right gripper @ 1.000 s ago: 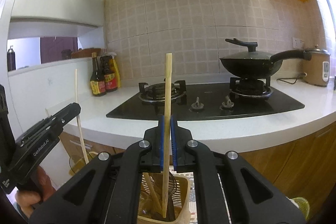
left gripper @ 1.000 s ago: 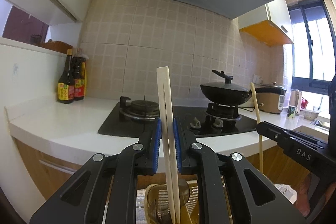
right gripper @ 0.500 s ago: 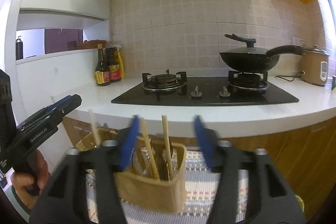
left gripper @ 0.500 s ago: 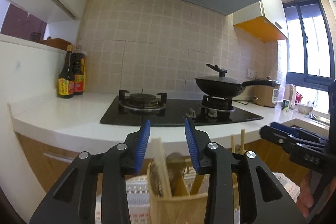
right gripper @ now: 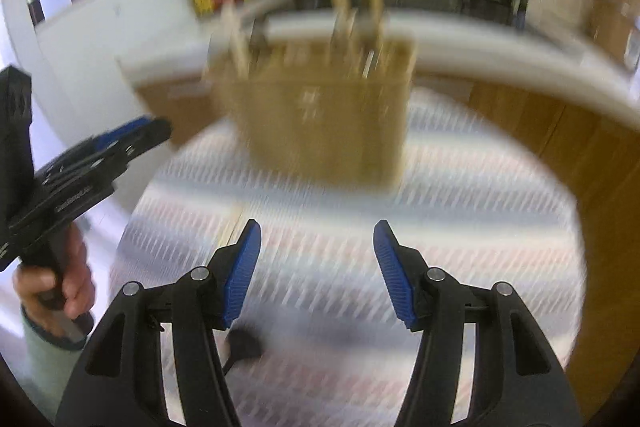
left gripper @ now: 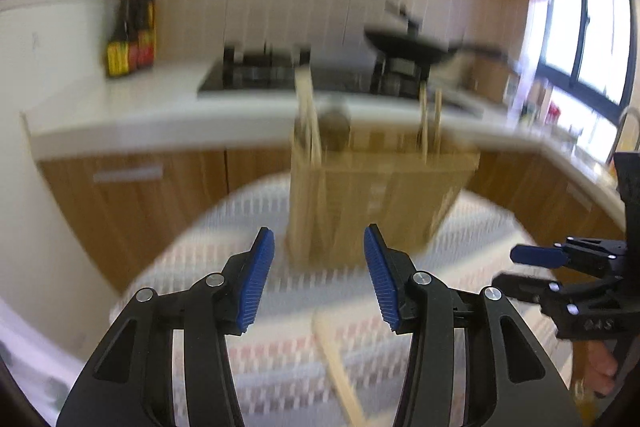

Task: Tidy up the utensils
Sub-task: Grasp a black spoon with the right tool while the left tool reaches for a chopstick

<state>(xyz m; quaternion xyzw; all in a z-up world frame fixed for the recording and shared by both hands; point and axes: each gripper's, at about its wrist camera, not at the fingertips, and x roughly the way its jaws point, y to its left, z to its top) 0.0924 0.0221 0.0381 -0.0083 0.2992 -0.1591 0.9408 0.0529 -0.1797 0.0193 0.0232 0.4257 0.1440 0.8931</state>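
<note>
Both views are motion-blurred. A tan wooden utensil holder stands on a round table with a striped cloth; chopsticks and a spoon stick up from it. It also shows in the right wrist view. My left gripper is open and empty, in front of and short of the holder. A loose chopstick lies on the cloth below it. My right gripper is open and empty, also short of the holder. A dark utensil lies on the cloth by its left finger.
Behind the table runs a white counter with a black stove, a wok and sauce bottles. Wooden cabinet fronts stand under it. The other gripper appears at the right of the left wrist view and at the left of the right wrist view.
Both grippers let go of their chopsticks, which now stand in the holder. Both have opened wide, pulled back and tilted down toward the table.
</note>
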